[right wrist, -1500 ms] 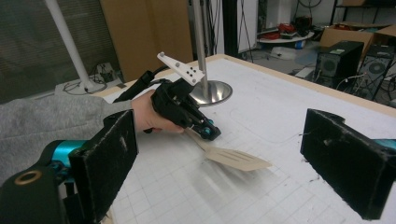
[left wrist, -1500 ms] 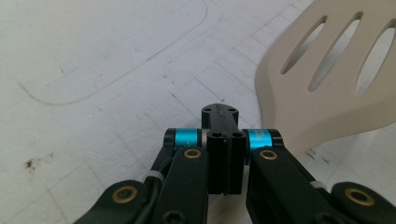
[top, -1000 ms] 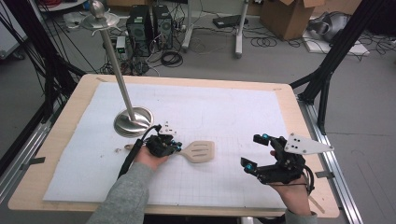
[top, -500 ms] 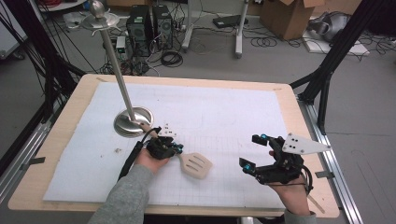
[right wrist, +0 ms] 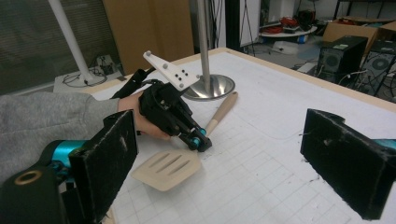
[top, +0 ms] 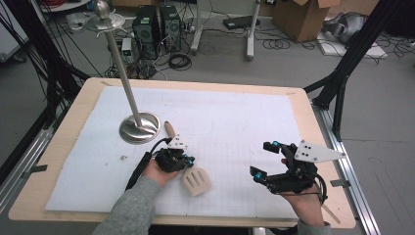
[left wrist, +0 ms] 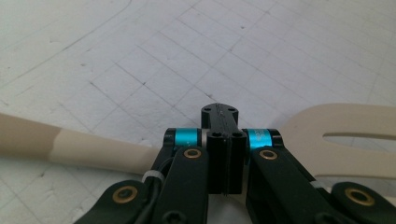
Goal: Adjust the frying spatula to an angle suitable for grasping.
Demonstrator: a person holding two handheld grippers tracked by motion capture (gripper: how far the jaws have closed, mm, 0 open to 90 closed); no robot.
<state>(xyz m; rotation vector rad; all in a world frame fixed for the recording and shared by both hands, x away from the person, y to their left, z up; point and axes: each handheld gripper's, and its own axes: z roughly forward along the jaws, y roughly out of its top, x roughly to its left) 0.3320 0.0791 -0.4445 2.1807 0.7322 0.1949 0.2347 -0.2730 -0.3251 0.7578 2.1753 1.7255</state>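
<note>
A beige slotted spatula lies on the white grid mat, its head toward the near edge and its darker handle end pointing at the stand's base. My left gripper is shut, with its closed tips on the spatula's neck; I see nothing between the jaws. In the left gripper view the closed jaws cross the spatula, handle to the left and head to the right. My right gripper hovers open and empty at the near right of the mat. In the right gripper view its gripper frames the spatula and the left gripper.
A metal stand with a round base and a tall pole stands at the mat's left, close behind the spatula handle. The white mat covers most of the wooden table. A thin wooden stick lies by the table's near right corner.
The spatula has swung round under the left gripper: its head moved from the right toward the near edge, and its handle now sticks out toward the stand's base. The right gripper kept still.
</note>
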